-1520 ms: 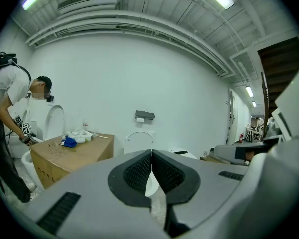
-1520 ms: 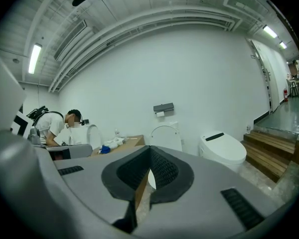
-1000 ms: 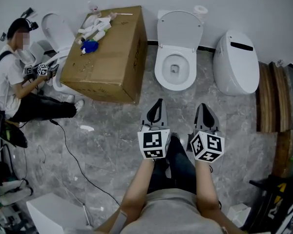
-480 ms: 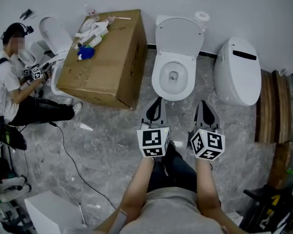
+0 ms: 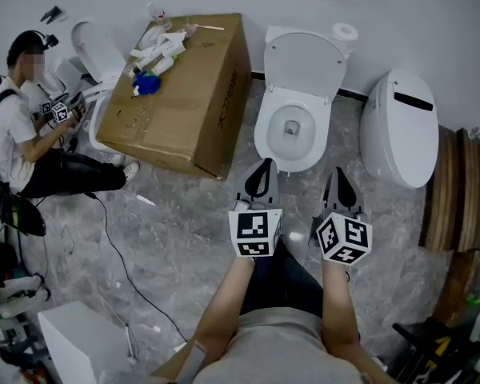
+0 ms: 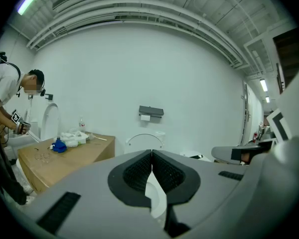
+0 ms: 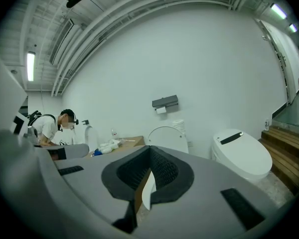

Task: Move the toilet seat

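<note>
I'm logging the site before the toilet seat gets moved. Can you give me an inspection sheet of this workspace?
Surface: grey marbled floor, a white scrap on it.
Job's things: open toilet, lid raised; neither gripper touches it.
Clutter: cardboard box left of the toilet, with white items and a blue thing on top; paper roll behind the lid.
Grippers: left gripper and right gripper both shut, empty, held in front of the toilet.
Cables: black cable across the floor at left.
Surroundings: closed toilet at right, wooden steps beyond it, another person crouched far left.
</note>
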